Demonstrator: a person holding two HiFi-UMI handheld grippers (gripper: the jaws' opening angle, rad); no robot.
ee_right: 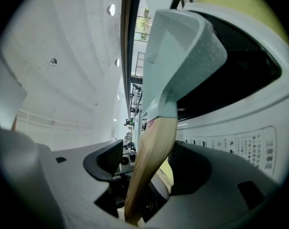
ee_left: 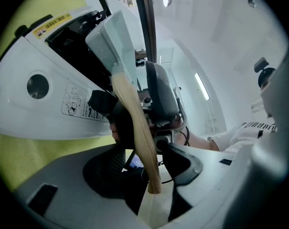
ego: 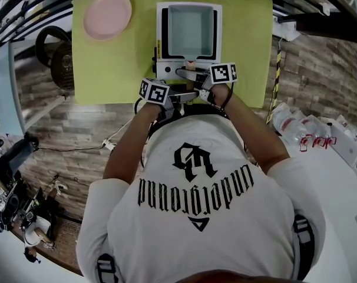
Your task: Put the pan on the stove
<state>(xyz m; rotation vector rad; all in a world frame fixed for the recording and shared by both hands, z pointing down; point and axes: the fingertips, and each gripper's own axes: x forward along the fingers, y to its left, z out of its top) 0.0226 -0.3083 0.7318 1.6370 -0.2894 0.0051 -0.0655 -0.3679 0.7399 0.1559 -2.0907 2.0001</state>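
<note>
Gripping the pan (ego: 190, 22) by the tip of its handle (ee_left: 135, 123), my left tongs (ee_left: 147, 142) are drawn in narrow. One ribbed black pad presses the wood on one side, and the other jaw sits tight beside it. The handle is a smooth, pale wooden stick, rounded at the end and slightly tapered.

My right tongs (ee_right: 149, 166) straddle the same handle closer to the pan body. They stand a little apart: the wood leans against one dark pad, and a slim gap shows on the other side. Both tongs have matte grey moulded shells with black grooved inner faces.

From the head view, the two tongs come at the handle from opposite sides, each carrying its cube with black-and-white square markers (ego: 223, 72).

Past the handle, the pan is square and shallow with rounded corners. It is a soft blue-green with a finely speckled outer skin. It sits on the black top of the stove (ego: 167, 69), a white, glossy, boxy unit with a printed label on its front panel.

The stove rests on a flat yellow-green mat (ego: 108, 69). A round pink plate (ego: 108, 15) lies on the mat's far left corner, well apart from the stove. The mat covers a wood-plank surface (ego: 60, 128).
</note>
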